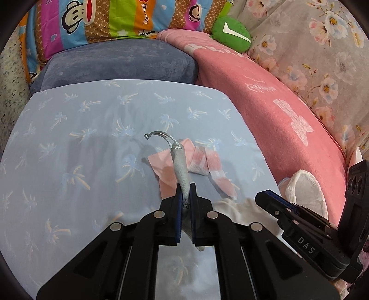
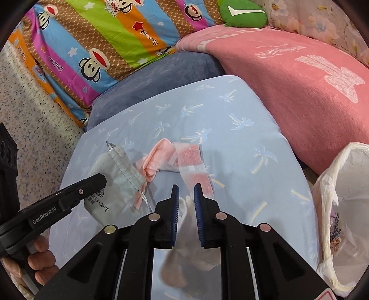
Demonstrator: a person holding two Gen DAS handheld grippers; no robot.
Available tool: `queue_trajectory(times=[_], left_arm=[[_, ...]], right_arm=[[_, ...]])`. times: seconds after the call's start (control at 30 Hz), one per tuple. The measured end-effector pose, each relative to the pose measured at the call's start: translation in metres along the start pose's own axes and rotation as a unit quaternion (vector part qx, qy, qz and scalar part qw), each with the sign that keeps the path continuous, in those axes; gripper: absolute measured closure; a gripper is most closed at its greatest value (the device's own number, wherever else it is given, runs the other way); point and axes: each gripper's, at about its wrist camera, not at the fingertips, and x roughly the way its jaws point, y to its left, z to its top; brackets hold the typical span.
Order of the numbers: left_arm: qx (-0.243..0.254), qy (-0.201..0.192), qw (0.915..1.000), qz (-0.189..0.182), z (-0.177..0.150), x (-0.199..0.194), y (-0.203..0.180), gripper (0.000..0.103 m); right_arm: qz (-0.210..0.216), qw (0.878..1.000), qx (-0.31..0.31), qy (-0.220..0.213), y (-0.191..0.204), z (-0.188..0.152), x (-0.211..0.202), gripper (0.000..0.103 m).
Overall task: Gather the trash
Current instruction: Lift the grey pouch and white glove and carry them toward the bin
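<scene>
My left gripper (image 1: 186,192) is shut on a grey drawstring pouch (image 1: 181,168), which hangs above the pale blue palm-print sheet (image 1: 80,143); its silver cord loop (image 1: 159,134) sticks out ahead. The right wrist view shows the same pouch (image 2: 115,182) in the left gripper (image 2: 103,182), held by a person's hand (image 2: 39,256). My right gripper (image 2: 185,192) is shut on a white crumpled tissue (image 2: 184,206), which also shows in the left wrist view as the tissue (image 1: 233,205) beside the right gripper (image 1: 264,198). A pink cloth (image 2: 152,161) and a red-and-white wrapper (image 2: 196,163) lie on the sheet.
An open white plastic bag (image 2: 341,207) stands at the right edge of the sheet. A pink blanket (image 2: 311,87) lies on the right, a grey-blue pillow (image 2: 161,76) behind, and a striped cartoon quilt (image 2: 92,46) and a green cushion (image 2: 244,13) beyond them.
</scene>
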Motion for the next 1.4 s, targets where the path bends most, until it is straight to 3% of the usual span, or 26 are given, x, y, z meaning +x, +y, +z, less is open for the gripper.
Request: queue_trajectory(times=[0.23,0.4,0.47,0.5,0.53,1.0,1.4], left_arm=[[0.006,0.017,0.9998,-0.002,-0.021,-0.001,-0.007,0.097],[0.012,0.030,0.9995,-0.004,-0.032,0.003,-0.014,0.097],[0.014,0.032,0.9994,-0.003,-0.035,0.002,-0.017,0.097],[0.016,0.033,0.9993,-0.004,-0.036,0.002,-0.018,0.097],[0.018,0.032,0.9993,-0.004,-0.037,0.000,-0.021,0.097],[0.058,-0.001,0.9980,-0.024,-0.029,-0.023,-0.067,0.097],[0.113,-0.023,0.9919,-0.053,-0.019,-0.031,-0.132,0.097]], right_arm=[[-0.012,1.000,-0.008,0.016,-0.003,-0.036,-0.011,0.064],[-0.023,0.999,0.001,0.037,-0.013,-0.056,-0.002,0.064],[-0.024,0.999,0.004,0.046,-0.016,-0.061,0.001,0.072],[-0.023,0.999,0.006,0.049,-0.017,-0.061,0.001,0.088],[-0.022,0.998,0.008,0.050,-0.018,-0.061,0.000,0.096],[-0.007,0.999,0.014,-0.048,-0.020,-0.031,-0.078,0.098],[-0.019,0.991,0.050,-0.125,-0.062,-0.016,-0.152,0.098]])
